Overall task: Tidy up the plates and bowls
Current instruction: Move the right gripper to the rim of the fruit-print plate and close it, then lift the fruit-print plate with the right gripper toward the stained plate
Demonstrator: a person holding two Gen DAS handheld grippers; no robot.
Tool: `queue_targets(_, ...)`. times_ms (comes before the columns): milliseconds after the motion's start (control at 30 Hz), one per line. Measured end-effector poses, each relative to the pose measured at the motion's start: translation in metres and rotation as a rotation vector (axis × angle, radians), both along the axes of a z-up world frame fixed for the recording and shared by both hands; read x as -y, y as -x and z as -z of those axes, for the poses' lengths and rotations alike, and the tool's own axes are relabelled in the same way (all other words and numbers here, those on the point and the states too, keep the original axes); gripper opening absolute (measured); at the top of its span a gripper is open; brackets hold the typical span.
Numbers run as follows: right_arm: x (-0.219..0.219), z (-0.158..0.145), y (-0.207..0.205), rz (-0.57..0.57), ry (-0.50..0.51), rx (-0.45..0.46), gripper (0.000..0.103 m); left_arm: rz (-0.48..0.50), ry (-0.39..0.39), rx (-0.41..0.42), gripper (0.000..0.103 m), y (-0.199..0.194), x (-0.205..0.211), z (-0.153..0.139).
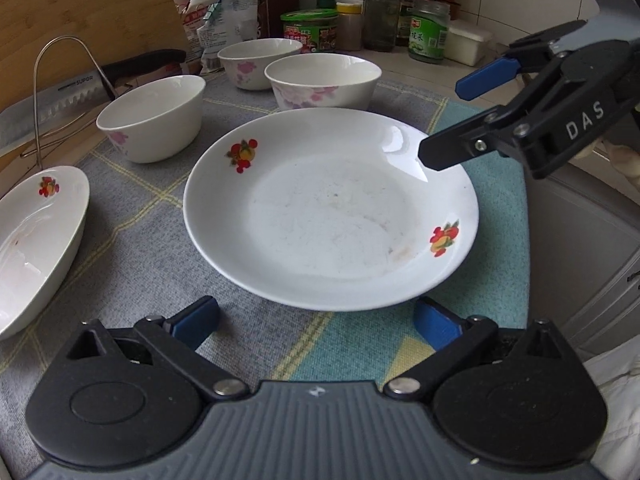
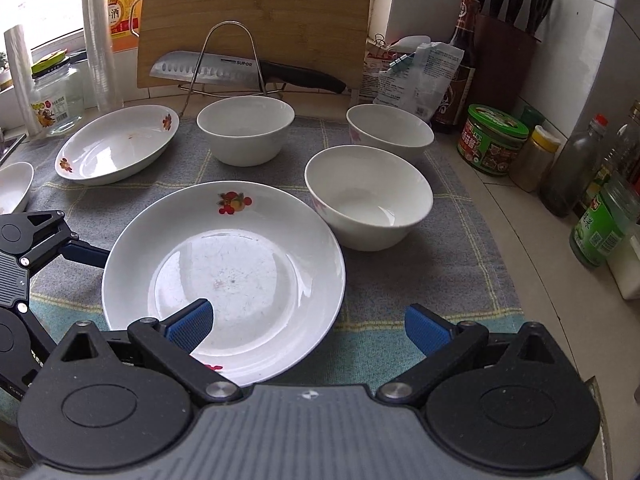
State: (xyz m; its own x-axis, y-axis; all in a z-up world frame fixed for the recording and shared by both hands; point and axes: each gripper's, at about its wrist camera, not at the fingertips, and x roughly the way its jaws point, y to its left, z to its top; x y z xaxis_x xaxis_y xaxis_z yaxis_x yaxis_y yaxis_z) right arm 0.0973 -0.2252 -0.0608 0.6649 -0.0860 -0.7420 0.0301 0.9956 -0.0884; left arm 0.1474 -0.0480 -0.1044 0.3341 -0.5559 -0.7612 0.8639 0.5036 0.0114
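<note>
Resting plate: round white plate with fruit decals, flat on the cloth at the near middle, between the two grippers.
Bowls: three white bowls with pink flower prints beyond the plate, set well apart; nearest bowl just right of the plate, back-right bowl behind it, back-left bowl before the knife rack.
Oval dishes: oval dish with the same fruit decal at the left; edge of a second dish at the far left.
Left gripper: left gripper has its blue pads spread wide, nothing between them; the plate's near rim lies just ahead.
Right gripper: right gripper equally wide apart and empty, one pad over the plate's near edge; whether it touches cannot be told.
Surface: grey checked cloth with yellow lines and a teal border, on a pale countertop.
Back of counter: bamboo cutting board upright behind a wire rack holding a Supor knife.
Right side: knife block, dark sauce bottle, green tin, jars and bottles along a white tiled wall.
Left side: glass jar by a bright window.
</note>
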Motion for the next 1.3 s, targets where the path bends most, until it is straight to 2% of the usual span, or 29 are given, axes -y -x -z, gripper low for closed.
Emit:
queue_targets(300, 0.028, 0.011, -0.026, -0.045, -0.101, -0.042, 0.103, 0.002, 0.064, 0.036, 0.103, 0.000, -0.005, 0.004)
queue_targets(433, 0.031, 0.020, -0.035, -0.055, -0.087, -0.072, 0.103, -0.004, 0.091, 0.052, 0.103, 0.001, -0.007, 0.006)
queue_targets(633, 0.038, 0.029, -0.041, -0.068, -0.154, -0.106, 0.103, 0.014, 0.100, 0.060, 0.103, 0.001, -0.009, 0.007)
queue_targets(1067, 0.033, 0.038, -0.053, -0.148, -0.156, -0.145, 0.103, 0.158, 0.122, 0.062, 0.102, -0.007, -0.010, 0.009)
queue_targets(1300, 0.036, 0.039, -0.062, -0.192, -0.193, -0.154, 0.103, 0.209, 0.135, 0.061, 0.102, -0.010, -0.011, 0.009)
